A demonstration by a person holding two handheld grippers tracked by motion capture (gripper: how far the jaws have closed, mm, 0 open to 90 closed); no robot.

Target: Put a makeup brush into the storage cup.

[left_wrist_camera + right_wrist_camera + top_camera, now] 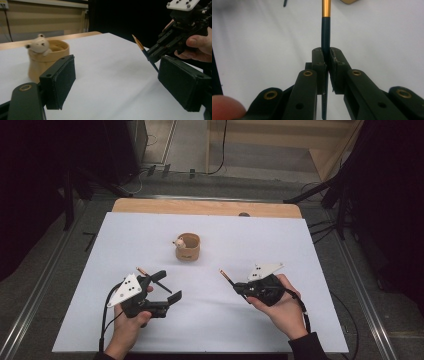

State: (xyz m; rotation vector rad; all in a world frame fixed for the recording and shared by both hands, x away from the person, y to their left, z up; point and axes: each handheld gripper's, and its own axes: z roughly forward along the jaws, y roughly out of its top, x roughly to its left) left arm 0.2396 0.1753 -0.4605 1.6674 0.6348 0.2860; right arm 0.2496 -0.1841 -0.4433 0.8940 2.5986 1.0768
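— What are the jaws doing?
— The right gripper (pixel 325 58) is clamping a pencil (pixel 325 30), jaws closed on its dark shaft (gold band pointing away). The left gripper (pixel 115 82) is gaping wide, holding nothing.
— Anything hard to see?
— The pencil's far tip is running off the right gripper view.
— And the hands?
— Both are hovering low over the white table (pixel 300 250), near the person, with the cup (pixel 188 248) standing beyond, between them.

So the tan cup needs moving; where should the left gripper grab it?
Probably its plain lower wall, coming in level from the near side with the open left gripper: the cup stands upright and a bear figure sits on its rim.
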